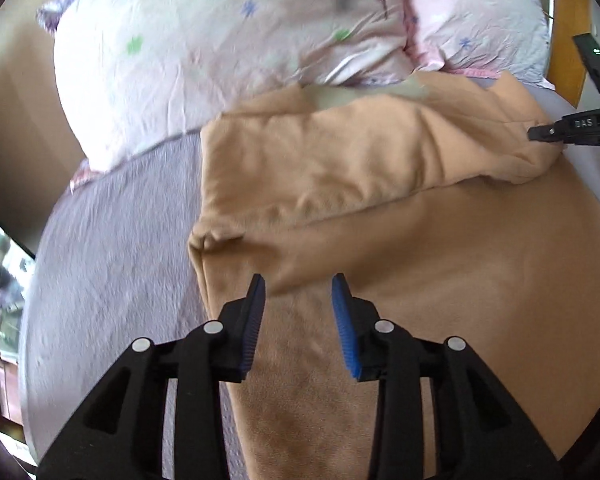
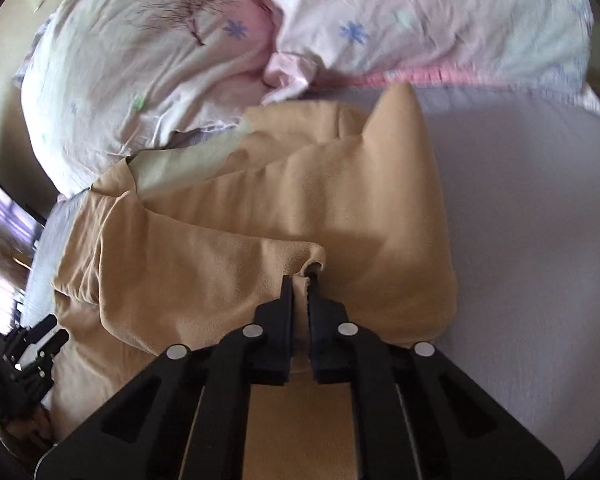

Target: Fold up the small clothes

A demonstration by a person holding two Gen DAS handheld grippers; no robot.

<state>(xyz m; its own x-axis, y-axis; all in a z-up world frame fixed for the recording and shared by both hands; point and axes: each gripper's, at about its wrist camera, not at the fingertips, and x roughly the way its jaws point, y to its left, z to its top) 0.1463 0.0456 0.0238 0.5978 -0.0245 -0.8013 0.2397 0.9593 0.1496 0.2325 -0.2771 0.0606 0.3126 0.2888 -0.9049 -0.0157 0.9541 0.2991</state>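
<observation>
A tan garment (image 1: 380,208) lies on the bed, its far part folded over toward me. My left gripper (image 1: 299,292) is open and empty, hovering just above the garment's near left part. My right gripper (image 2: 301,284) is shut on a corner of the tan garment (image 2: 260,220) and holds that fold. In the left wrist view the right gripper (image 1: 540,133) shows at the right edge, pinching the garment's right corner. In the right wrist view the left gripper (image 2: 40,344) shows at the lower left, over the garment's left edge.
The garment lies on a lavender bedsheet (image 1: 112,232), which also shows in the right wrist view (image 2: 520,200). Two pale pink flowered pillows (image 1: 204,40) (image 2: 420,20) lie just beyond the garment. A wooden bed frame (image 1: 568,40) stands at the far right.
</observation>
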